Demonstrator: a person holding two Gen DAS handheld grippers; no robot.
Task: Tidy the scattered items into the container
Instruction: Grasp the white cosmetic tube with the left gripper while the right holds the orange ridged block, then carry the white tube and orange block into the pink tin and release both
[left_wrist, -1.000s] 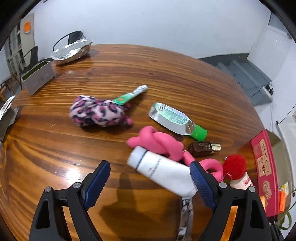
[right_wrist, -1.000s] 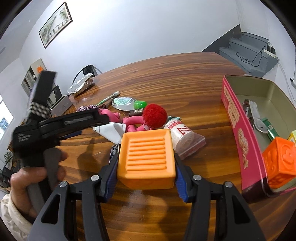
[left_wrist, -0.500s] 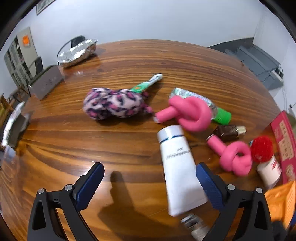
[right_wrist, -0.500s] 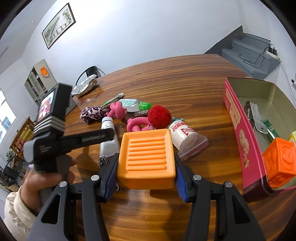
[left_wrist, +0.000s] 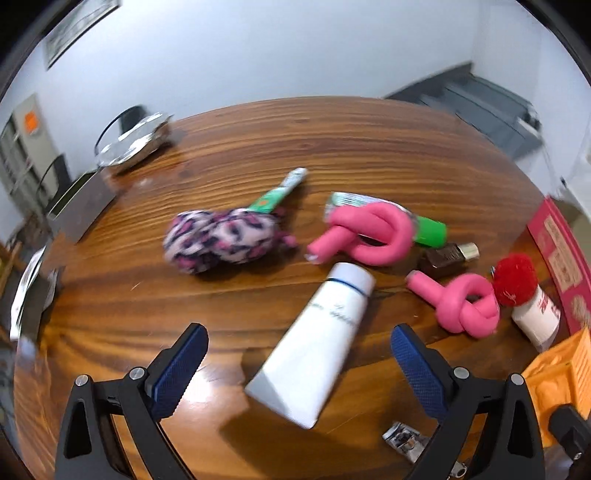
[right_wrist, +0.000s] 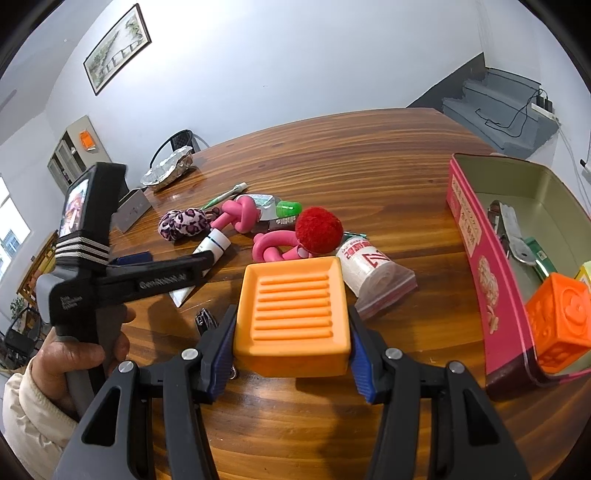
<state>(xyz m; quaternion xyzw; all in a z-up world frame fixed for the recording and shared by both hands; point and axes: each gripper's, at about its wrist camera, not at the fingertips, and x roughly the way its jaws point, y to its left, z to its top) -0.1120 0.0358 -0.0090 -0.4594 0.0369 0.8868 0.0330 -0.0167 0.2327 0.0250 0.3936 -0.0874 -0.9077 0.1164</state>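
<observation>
My right gripper (right_wrist: 290, 354) is shut on an orange ridged soap dish (right_wrist: 293, 314), held above the table left of the pink tin (right_wrist: 480, 254). The tin holds an orange cube (right_wrist: 559, 321) and small items. My left gripper (left_wrist: 299, 363) is open, its jaws either side of a white tube (left_wrist: 317, 343) lying on the table. Beyond it lie a pink knotted rope (left_wrist: 373, 232), a second pink knot (left_wrist: 461, 302), a leopard scrunchie (left_wrist: 221, 240), a red pompom (left_wrist: 515, 275), a green-capped bottle (left_wrist: 428, 232), a brown bottle (left_wrist: 448, 254) and a green-white tube (left_wrist: 277, 194).
A white roll in a plastic bag (right_wrist: 369, 273) lies beside the pompom. A metal clip (left_wrist: 402, 441) lies near my left gripper. A foil tray (left_wrist: 133, 144) and a grey box (left_wrist: 79, 199) sit at the far left of the wooden table (left_wrist: 369, 147).
My left gripper has swung and advanced so the white tube now lies between its open jaws. My right gripper holds the soap dish almost still.
</observation>
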